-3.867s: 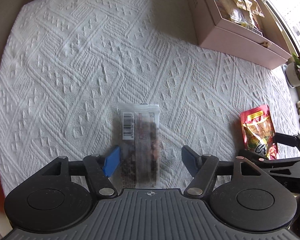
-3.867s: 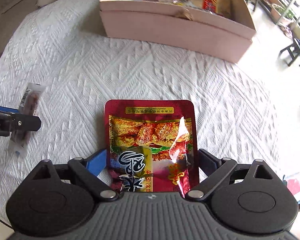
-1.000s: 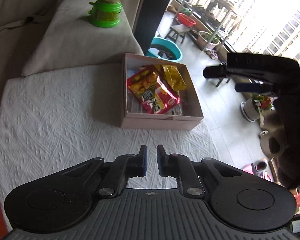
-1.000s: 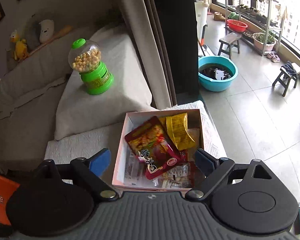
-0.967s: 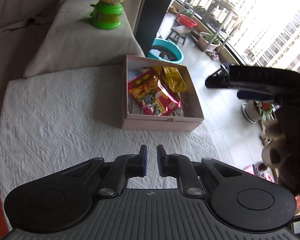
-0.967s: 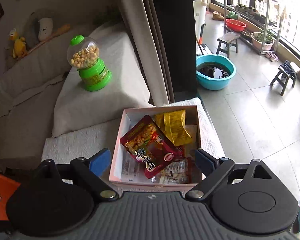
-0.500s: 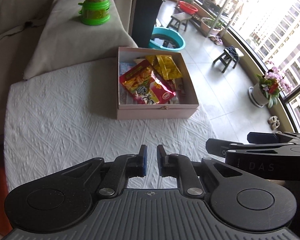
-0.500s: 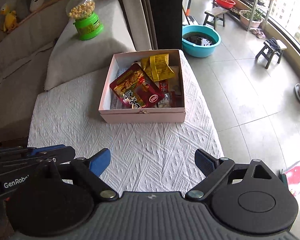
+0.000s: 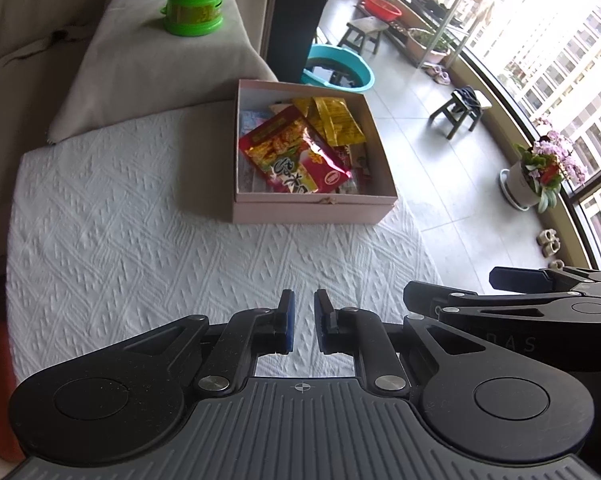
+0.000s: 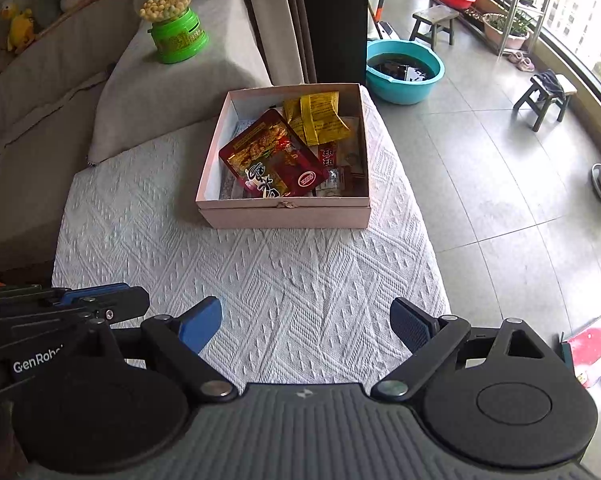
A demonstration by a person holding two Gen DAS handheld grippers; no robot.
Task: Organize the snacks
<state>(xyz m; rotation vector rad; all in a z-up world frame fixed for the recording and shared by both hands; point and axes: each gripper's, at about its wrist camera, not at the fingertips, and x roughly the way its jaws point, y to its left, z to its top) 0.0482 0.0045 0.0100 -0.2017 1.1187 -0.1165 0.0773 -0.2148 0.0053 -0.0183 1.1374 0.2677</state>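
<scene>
A pink box [image 9: 312, 210] [image 10: 284, 213] stands at the far end of the white textured cloth [image 9: 120, 240] [image 10: 300, 280]. It holds several snack packets, with a red packet [image 9: 296, 156] [image 10: 272, 160] on top and a yellow packet [image 9: 332, 120] [image 10: 316, 116] behind it. My left gripper [image 9: 302, 312] is nearly shut and empty, above the near part of the cloth. My right gripper [image 10: 304, 320] is open and empty, also over the near part; it shows at the right of the left wrist view [image 9: 500, 292]. The left gripper shows at the left of the right wrist view [image 10: 100, 300].
A green candy dispenser [image 9: 192, 4] [image 10: 172, 16] stands on a grey cushion behind the table. To the right lie a tiled floor, a blue basin [image 10: 404, 70], small stools [image 10: 544, 92] and a potted flower [image 9: 540, 172].
Both grippers have pulled back from the box toward the near end of the table. The red packet, on the cloth 3.9 s ago, lies in the box. The dark packet is out of sight.
</scene>
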